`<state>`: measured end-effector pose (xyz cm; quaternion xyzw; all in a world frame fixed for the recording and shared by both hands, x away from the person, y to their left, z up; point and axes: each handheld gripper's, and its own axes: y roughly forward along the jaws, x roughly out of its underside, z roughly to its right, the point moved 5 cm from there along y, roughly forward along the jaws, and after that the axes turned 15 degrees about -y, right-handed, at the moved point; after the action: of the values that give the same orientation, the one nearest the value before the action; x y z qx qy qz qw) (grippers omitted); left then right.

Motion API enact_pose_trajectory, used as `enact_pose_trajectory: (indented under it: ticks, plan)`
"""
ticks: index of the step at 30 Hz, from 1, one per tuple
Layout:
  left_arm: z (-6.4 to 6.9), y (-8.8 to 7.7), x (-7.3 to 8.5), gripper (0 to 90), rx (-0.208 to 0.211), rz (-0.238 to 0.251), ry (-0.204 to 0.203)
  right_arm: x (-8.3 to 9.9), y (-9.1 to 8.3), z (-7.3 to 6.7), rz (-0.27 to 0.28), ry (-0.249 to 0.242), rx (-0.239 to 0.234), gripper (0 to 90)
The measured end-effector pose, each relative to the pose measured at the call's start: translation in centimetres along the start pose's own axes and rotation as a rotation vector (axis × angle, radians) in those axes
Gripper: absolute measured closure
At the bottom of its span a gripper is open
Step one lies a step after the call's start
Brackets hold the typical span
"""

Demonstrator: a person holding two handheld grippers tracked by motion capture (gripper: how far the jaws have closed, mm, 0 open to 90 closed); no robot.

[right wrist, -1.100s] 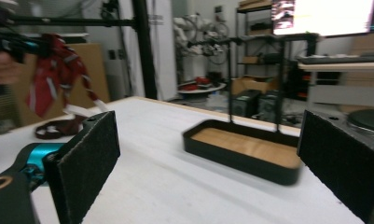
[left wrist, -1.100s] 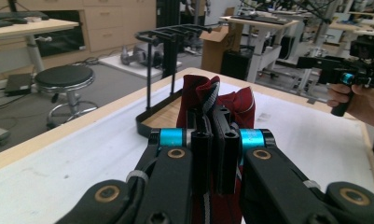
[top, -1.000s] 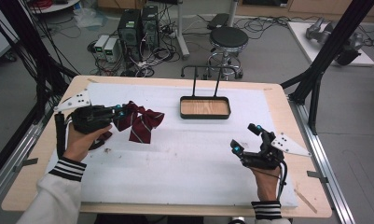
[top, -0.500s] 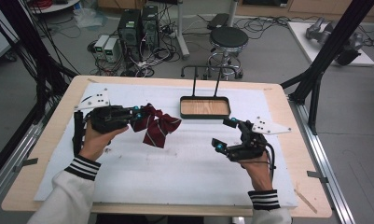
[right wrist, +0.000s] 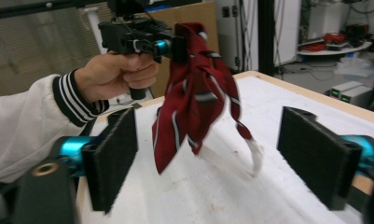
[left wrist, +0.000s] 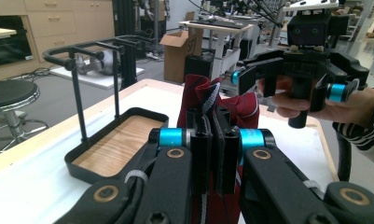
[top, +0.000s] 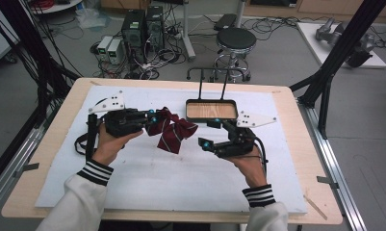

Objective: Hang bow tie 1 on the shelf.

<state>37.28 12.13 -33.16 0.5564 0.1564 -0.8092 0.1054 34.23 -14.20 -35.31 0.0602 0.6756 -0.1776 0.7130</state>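
A dark red striped bow tie hangs above the white mat. My left gripper is shut on its upper fold. The left gripper view has the cloth pinched between the pads of that gripper. My right gripper faces the tie from the right, a short way off. Its jaws have just been closing a little but stand wide apart, with nothing pressed between them. In the right gripper view the tie and its white strap dangle just ahead of the two pads.
A black tray with a wooden floor and a tall two-post handle stands at the back middle of the mat, just behind the right gripper. The wooden table borders the mat. A stool and computers stand on the floor beyond.
Both hands have come toward the middle. The left gripper carried the tie to the right. The right gripper moved left and away from the person, up to the tie.
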Motion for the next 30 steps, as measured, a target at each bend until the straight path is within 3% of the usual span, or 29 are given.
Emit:
enact_pose_trajectory:
  ticks: [8,17,30]
  plan:
    - [0.4,0.6,0.1,86.9,0.013,-0.009,0.007,0.1,2.2,-0.1,-0.038,0.000,-0.050,34.9]
    - [0.9,1.1,0.2,86.8,0.028,-0.015,0.013,0.3,3.5,-0.3,-0.075,-0.022,-0.058,41.1]
    - [1.1,1.4,0.5,86.9,0.033,-0.027,0.017,0.3,3.4,-0.5,-0.104,-0.083,-0.052,81.4]
